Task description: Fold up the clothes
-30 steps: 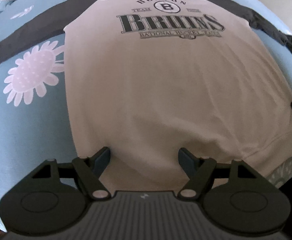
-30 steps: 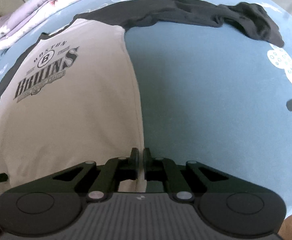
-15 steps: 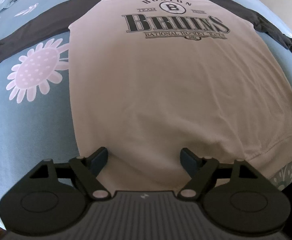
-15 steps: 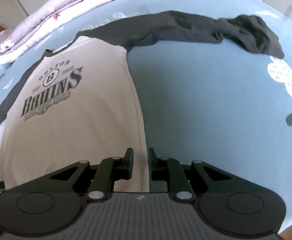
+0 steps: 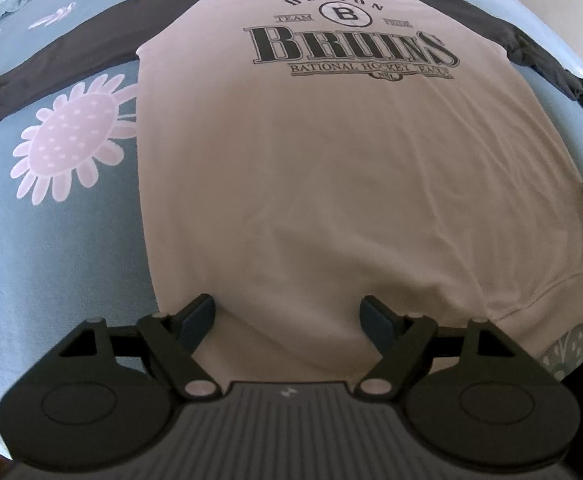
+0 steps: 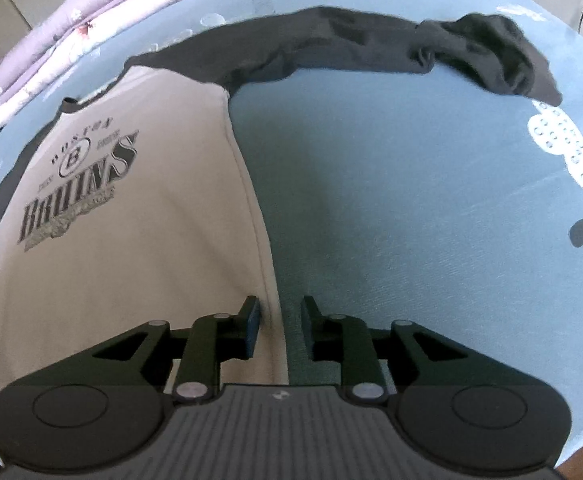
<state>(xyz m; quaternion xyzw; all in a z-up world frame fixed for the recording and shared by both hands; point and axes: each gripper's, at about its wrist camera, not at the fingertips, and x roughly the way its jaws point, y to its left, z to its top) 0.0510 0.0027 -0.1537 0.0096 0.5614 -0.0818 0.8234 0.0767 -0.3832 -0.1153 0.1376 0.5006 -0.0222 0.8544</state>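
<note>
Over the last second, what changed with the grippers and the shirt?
The right gripper has just been opening, its jaws now apart astride the shirt's side edge, not pinching it. The left gripper stayed wide open over the hem; the shirt lies flat as before.

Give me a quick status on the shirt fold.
Left gripper open over shirt hem. Right gripper jaws just opening, straddling shirt's side edge. Shirt flat, unfolded on bedspread. Nothing blocking.
</note>
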